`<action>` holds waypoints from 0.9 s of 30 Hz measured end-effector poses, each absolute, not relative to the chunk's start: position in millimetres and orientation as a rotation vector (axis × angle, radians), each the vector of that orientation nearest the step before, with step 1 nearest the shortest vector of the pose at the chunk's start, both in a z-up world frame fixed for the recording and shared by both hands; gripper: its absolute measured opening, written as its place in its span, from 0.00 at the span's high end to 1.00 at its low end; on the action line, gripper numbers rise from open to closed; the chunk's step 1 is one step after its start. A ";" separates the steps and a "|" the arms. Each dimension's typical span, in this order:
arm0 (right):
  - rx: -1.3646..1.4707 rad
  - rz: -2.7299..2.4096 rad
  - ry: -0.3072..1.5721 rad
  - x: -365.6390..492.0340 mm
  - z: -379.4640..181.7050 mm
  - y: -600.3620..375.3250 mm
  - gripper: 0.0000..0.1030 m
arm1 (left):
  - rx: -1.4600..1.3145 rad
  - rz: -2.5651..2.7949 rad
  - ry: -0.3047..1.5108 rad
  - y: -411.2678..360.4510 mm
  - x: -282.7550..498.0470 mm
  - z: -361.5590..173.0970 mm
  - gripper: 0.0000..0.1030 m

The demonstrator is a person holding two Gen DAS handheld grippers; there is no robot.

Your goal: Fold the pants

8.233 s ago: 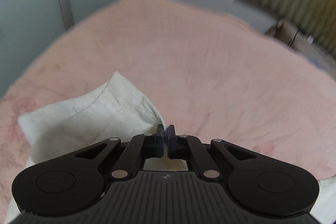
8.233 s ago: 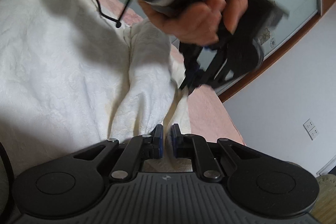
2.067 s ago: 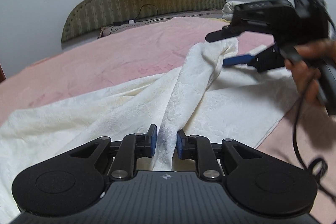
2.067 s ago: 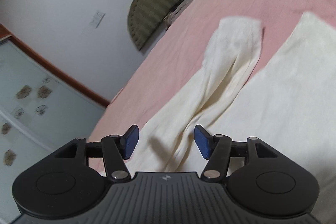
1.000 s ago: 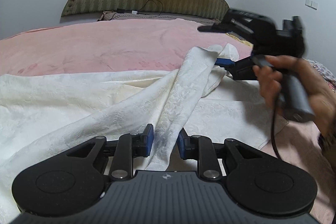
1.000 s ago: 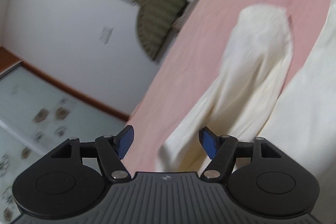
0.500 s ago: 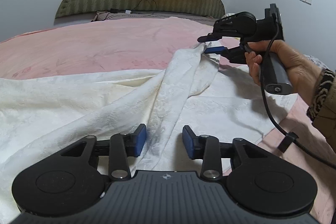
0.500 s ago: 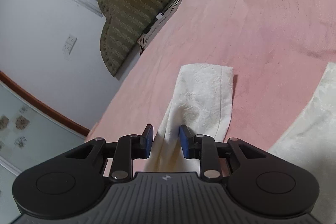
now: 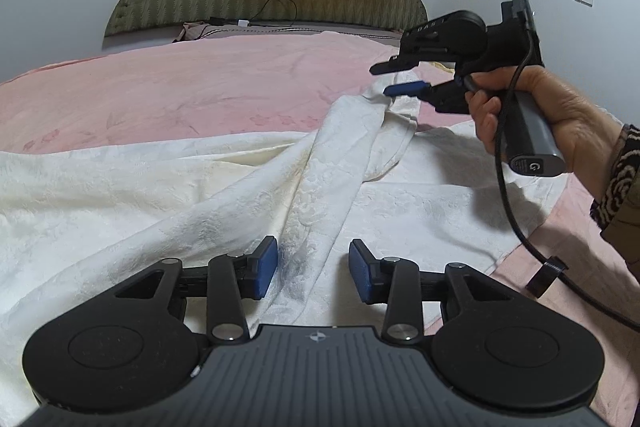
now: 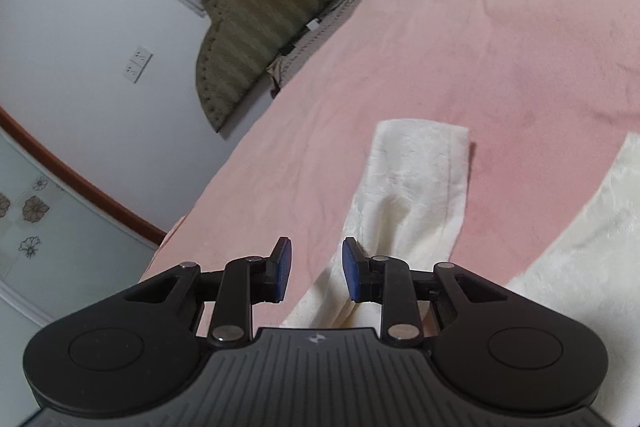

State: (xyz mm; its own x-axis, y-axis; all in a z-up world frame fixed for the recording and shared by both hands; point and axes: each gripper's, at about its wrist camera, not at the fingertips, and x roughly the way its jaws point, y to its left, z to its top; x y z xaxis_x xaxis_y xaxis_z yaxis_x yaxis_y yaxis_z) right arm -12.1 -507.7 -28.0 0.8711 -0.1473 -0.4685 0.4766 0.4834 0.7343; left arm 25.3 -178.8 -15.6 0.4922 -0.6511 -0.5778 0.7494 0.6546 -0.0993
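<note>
Pants (image 9: 320, 187): left view alone shows right gripper (image 9: 396, 79).

So the left gripper (image 9: 313, 269) let go – a second earlier its blue pads were pinched tight on the raised ridge of the white pants (image 9: 224, 195), and over the last half second they spread wide, with the fabric lying loose between them. The right gripper (image 10: 316, 270) did the same thing: half a second back it was closed on the pant leg (image 10: 416, 183), and now its pads had parted, the cloth sitting against the 3 o'clock pad only. In the left wrist view it had also drifted up toward 2 o'clock – the bunched cloth under it sagged back toward the pink bedspread (image 9: 180, 91).
</note>
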 end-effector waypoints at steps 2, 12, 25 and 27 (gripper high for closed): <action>1.025 -0.404 0.363 -14.1 -32.0 -507.2 0.73 | 0.175 -0.857 0.623 -178.5 25.3 -15.4 0.54; 1.044 -0.377 0.367 -26.0 -35.5 -503.9 0.49 | 0.186 -0.864 0.623 -180.9 25.4 -15.3 0.50; 1.026 -0.217 0.374 -16.5 -24.5 -479.4 0.38 | 0.186 -0.864 0.624 -182.2 24.4 -14.5 0.49; 1.021 -0.238 0.379 -10.8 -25.3 -482.1 0.38 | 0.186 -0.864 0.625 -182.4 24.3 -14.2 0.49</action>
State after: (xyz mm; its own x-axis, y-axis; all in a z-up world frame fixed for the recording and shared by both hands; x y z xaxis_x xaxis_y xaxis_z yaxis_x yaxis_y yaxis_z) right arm -10.8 -482.1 -25.3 0.9099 -0.0178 -0.4145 0.3661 0.5049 0.7817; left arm 24.3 -182.4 -14.2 0.4852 -0.6522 -0.5824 0.7575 0.6462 -0.0927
